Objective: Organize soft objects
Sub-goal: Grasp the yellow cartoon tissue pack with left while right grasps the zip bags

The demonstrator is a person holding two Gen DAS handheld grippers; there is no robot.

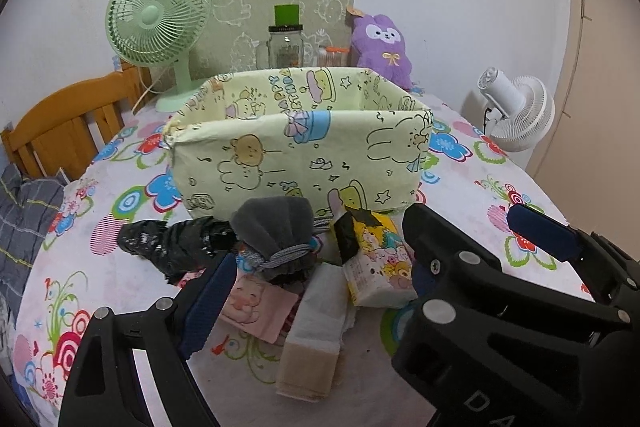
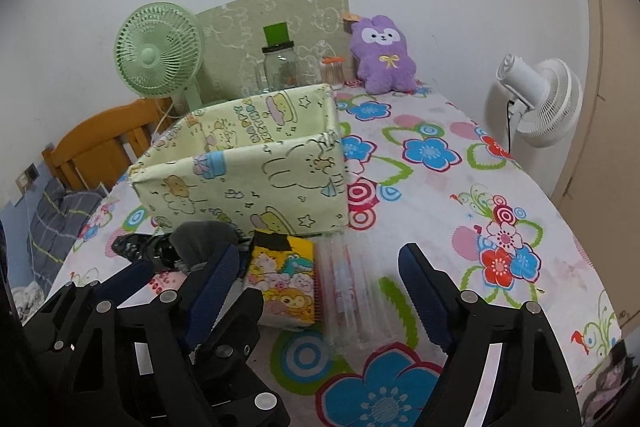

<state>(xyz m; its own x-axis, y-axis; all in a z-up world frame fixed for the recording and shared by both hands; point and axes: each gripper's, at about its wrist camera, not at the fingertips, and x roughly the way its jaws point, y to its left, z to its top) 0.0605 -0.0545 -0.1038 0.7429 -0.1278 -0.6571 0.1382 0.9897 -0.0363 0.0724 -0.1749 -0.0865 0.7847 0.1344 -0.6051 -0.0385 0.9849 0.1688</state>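
- Just in front of the box (image 1: 300, 147), on the near side, lies the pile you must sort — grey pouch (image 1: 276, 227), black bag (image 1: 176, 243) to the pouch's left, yellow pack (image 1: 376, 259) to its right, pink cloth (image 1: 256, 303) and folded towel (image 1: 320, 323) nearer you.
- Your left gripper (image 1: 324, 275) stands wide open and holds nothing; its fingers straddle the pouch and towel without pressing on either.
- Your right gripper (image 2: 316, 287) is likewise wide open and empty, with the pack and a clear sleeve (image 2: 352, 291) between its fingers.
- Pick one item per hand — I'd judge the pouch for the left, the pack for the right.
- Centre each target between the pads before you close; the pouch sits on other things, so a low grab may snag the cloth beneath.
- Keep the two grippers apart; they already crowd each other beside the pack.
- Lift clear of the box's near wall before moving over it — the wall looks soft and could fold inward.
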